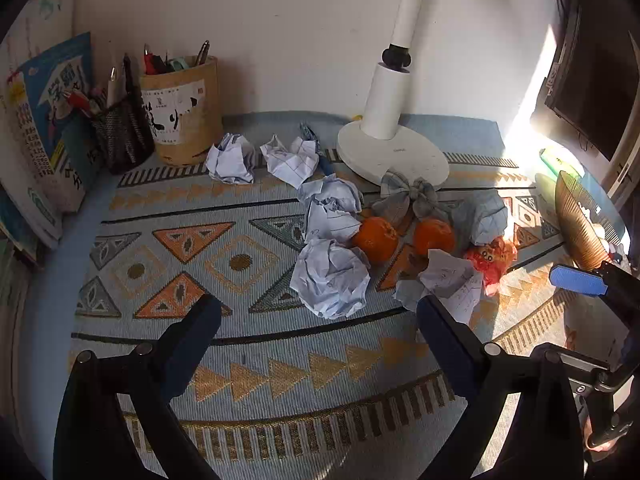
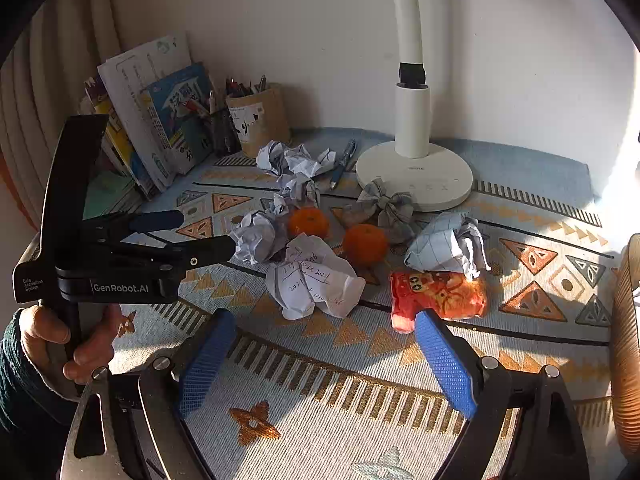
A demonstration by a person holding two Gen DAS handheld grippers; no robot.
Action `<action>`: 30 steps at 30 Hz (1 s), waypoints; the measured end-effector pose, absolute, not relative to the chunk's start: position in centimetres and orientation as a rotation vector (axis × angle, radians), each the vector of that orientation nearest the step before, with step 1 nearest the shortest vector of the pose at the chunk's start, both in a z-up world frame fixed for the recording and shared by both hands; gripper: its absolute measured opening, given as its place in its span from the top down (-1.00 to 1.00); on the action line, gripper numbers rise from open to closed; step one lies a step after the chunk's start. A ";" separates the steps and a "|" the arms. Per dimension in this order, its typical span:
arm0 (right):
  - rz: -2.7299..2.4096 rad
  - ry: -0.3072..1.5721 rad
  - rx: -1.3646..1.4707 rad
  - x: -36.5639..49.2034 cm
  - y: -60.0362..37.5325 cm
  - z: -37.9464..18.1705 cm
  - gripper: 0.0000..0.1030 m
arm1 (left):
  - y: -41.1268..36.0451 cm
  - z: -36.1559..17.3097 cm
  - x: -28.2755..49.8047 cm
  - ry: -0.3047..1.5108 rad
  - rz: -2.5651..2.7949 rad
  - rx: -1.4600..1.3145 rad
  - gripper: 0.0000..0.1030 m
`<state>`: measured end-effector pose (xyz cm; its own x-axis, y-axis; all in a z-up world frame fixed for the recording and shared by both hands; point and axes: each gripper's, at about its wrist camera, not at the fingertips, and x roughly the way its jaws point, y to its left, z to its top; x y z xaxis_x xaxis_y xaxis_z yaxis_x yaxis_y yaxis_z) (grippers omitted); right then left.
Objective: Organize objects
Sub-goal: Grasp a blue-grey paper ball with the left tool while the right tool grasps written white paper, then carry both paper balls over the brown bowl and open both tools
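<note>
Several crumpled paper balls [image 1: 330, 278] lie on a patterned mat [image 1: 168, 208] with two oranges [image 1: 376, 238] [image 2: 365, 244], a red snack wrapper [image 2: 440, 294] and a scribbled paper wad [image 2: 312, 280]. My left gripper [image 1: 318, 304] hovers open just short of the nearest ball, nothing between its fingers. In the right wrist view the left gripper [image 2: 208, 231] shows side-on, held by a hand [image 2: 80, 344]. My right gripper [image 2: 324, 316] stands wide open and empty, its right finger tip just in front of the wrapper. Its blue pad [image 1: 578, 280] shows at the left wrist view's right edge.
A white lamp base [image 2: 414, 176] stands at the back with a plaid bow [image 2: 384, 204] and a pen [image 2: 342, 166] beside it. A bamboo pen holder [image 1: 184, 112], a mesh holder [image 1: 120, 136] and books [image 1: 48, 120] fill the back left. A wicker basket [image 2: 626, 340] is at the right.
</note>
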<state>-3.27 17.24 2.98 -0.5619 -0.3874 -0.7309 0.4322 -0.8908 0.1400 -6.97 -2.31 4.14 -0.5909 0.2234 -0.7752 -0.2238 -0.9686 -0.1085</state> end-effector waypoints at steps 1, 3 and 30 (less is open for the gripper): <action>-2.411 0.068 1.128 -3.9 16.8 2.5 -0.76 | -2.3 3.5 -7.5 -0.011 2.569 -1.270 -0.88; -2.363 0.032 1.161 -5.2 16.1 1.5 -0.76 | -2.2 2.8 -8.3 -0.040 2.544 -1.249 -0.87; -2.558 0.040 1.040 2.4 23.8 3.0 -0.14 | 4.5 6.0 -3.4 0.010 2.442 -1.100 0.15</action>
<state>2.39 23.81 2.99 -0.6555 -0.3328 -0.6779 0.3538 -0.9284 0.1138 -3.35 4.51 5.98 -0.5753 0.4045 -0.7110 -0.4101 -0.8947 -0.1772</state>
